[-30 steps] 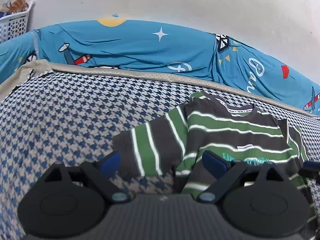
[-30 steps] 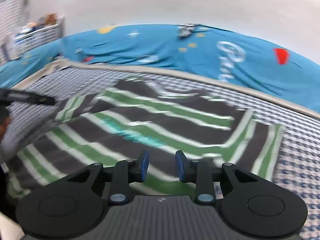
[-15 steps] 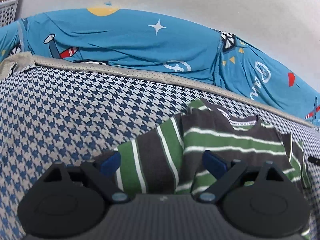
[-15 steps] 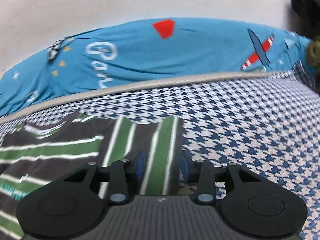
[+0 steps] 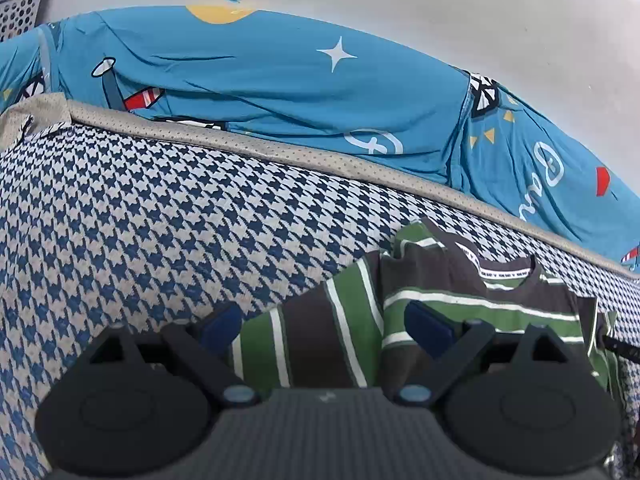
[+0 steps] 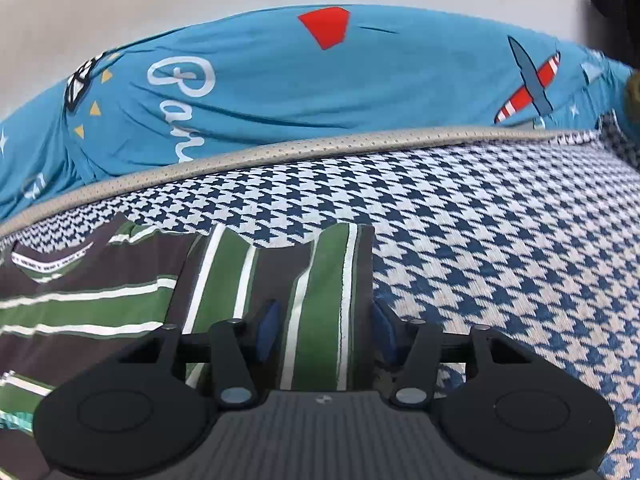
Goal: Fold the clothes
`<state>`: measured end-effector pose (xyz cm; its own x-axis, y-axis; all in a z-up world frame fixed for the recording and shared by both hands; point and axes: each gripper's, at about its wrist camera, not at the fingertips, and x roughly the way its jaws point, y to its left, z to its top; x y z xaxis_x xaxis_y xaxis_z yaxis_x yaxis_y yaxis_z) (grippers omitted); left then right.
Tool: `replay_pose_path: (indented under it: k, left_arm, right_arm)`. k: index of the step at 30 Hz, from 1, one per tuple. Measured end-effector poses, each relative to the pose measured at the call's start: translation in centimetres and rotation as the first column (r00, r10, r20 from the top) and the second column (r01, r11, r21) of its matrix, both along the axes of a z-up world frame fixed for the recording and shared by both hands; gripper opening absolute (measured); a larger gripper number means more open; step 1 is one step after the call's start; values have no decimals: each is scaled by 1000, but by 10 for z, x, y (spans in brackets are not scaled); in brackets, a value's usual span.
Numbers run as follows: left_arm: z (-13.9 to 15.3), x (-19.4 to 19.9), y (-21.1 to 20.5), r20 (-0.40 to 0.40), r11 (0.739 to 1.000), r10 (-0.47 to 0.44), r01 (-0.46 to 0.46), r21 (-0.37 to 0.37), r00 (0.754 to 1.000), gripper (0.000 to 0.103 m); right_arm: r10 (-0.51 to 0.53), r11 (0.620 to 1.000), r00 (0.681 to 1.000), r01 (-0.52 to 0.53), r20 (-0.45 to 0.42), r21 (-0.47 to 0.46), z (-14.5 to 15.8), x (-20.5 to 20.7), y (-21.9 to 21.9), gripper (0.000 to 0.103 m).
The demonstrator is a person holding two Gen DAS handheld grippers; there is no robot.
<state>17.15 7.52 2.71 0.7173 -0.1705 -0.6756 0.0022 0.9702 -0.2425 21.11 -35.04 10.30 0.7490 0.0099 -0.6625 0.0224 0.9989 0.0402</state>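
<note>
Count: one striped shirt point(image 5: 472, 300), two grippers, one houndstooth mattress cover point(image 5: 140, 216), one blue printed sheet point(image 5: 280, 80), one white basket point(image 5: 20, 8).
Basket: at the far upper left corner of the left wrist view, only partly in sight.
Left gripper point(image 5: 324, 322): its jaws stand wide apart and hold nothing.
Left gripper fingers point(image 5: 426, 322): the shirt's sleeve, in green, dark grey and white stripes, lies in the gap between them; whether either pad touches the cloth cannot be told.
Shirt: spread flat on the houndstooth cover, its collar beyond and to the right of the left gripper's fingers, its body running off to the right.
Right gripper point(image 6: 326, 330): its jaws are moderately apart and opening.
Right gripper fingers point(image 6: 268, 330): the shirt's other sleeve point(image 6: 328, 300) lies between them; the pads stand beside its edges without pinching it.
Sheet: bunched beyond the fingers of both grippers, along the far edge of the cover.
</note>
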Motion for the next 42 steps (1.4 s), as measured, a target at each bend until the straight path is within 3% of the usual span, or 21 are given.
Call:
replay_pose_path:
  k: [1, 3, 4, 8, 15, 21, 29, 34, 37, 42]
  left_arm:
    - [0, 0, 0, -2, 1000, 1, -1, -3, 1000, 92]
    - [-1, 0, -1, -5, 1000, 1, -1, -6, 1000, 92]
    - [-1, 1, -1, -5, 1000, 0, 0, -5, 1000, 92]
    - [-2, 1, -3, -8, 1000, 1, -1, -7, 1000, 92]
    - [0, 1, 10, -6, 999, 47, -47, -27, 999, 93]
    - [-1, 2, 19, -26, 996, 83, -84, -26, 996, 94]
    - [-2, 0, 35, -51, 986, 165, -165, -2, 985, 95]
    - [-4, -4, 54, -68, 977, 211, -212, -12, 975, 96]
    - [-7, -6, 62, -92, 975, 213, -217, -36, 973, 98]
    - [-15, -9, 67, -126, 974, 203, -214, -79, 971, 98]
  right_arm:
    - [11, 1000, 1000, -11, 4, 1, 0, 1, 1, 37]
    - [31, 999, 999, -32, 8, 18, 0, 5, 2, 10]
    - [35, 999, 999, -35, 8, 23, 1, 5, 3, 9]
    - [28, 999, 999, -29, 19, 29, 6, 5, 3, 8]
    - [-96, 995, 989, 97, 108, -6, 31, -3, -18, 6]
    - [-201, 976, 979, 204, 43, -80, 22, 1, -25, 6]
    - [-259, 948, 966, 255, 2, -190, 17, 8, -14, 6]
    - [-287, 909, 950, 310, 120, -279, 34, 0, -6, 13]
    - [-233, 936, 962, 261, 140, -236, 44, -8, 3, 15]
    - [-136, 982, 988, 145, 78, -123, 49, -16, 26, 16]
